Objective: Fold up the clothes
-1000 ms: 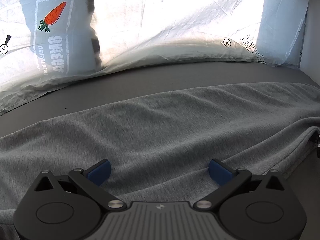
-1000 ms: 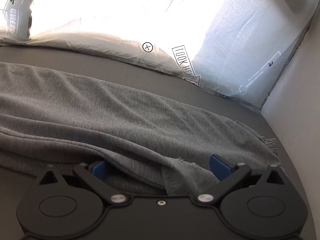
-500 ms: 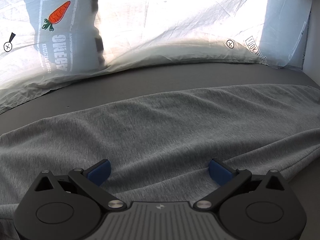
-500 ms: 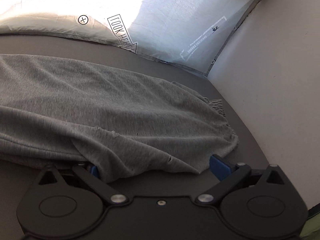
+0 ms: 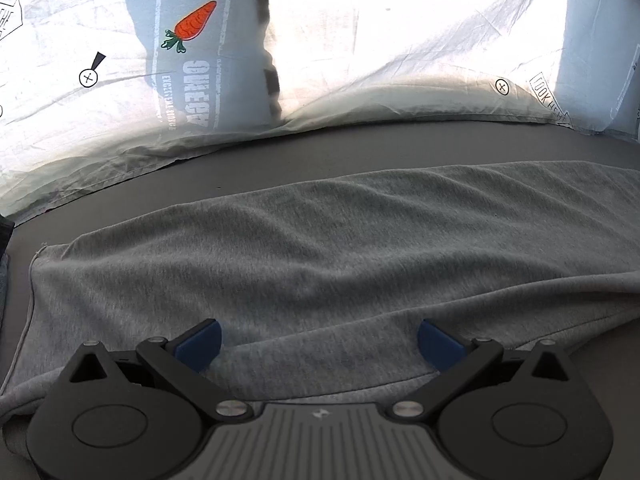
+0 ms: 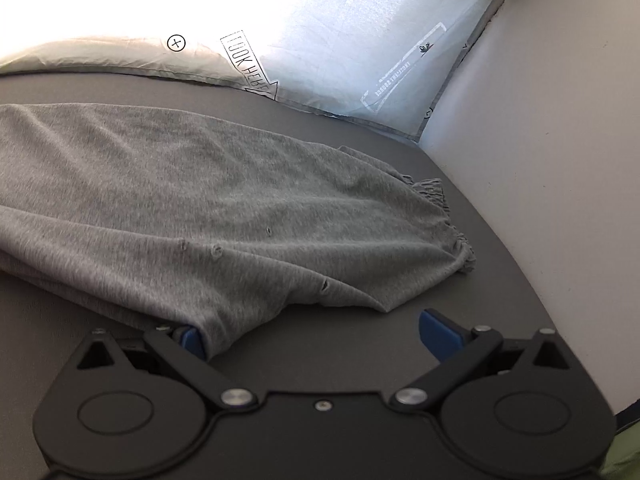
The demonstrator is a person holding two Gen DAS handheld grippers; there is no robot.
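A grey knit garment (image 5: 320,256) lies folded lengthwise across the dark grey surface, with a fold edge running along its near side. My left gripper (image 5: 318,342) is open, its blue pads just above the garment's near fold. In the right wrist view the garment's right end (image 6: 248,208) shows a frayed edge and small holes. My right gripper (image 6: 316,338) is open at the garment's near right corner; cloth drapes over its left pad (image 6: 192,340), and the right pad (image 6: 438,334) is over bare surface.
White printed pillows (image 5: 360,60) with a carrot picture line the far side, sunlit. They also show in the right wrist view (image 6: 320,40). A white wall (image 6: 540,140) bounds the surface on the right. Something dark (image 5: 5,240) sits at the left edge.
Both grippers have drawn apart along the garment, the left leftward and the right rightward. The garment's left and right ends have come into view. The cloth has slipped off the right gripper's right pad.
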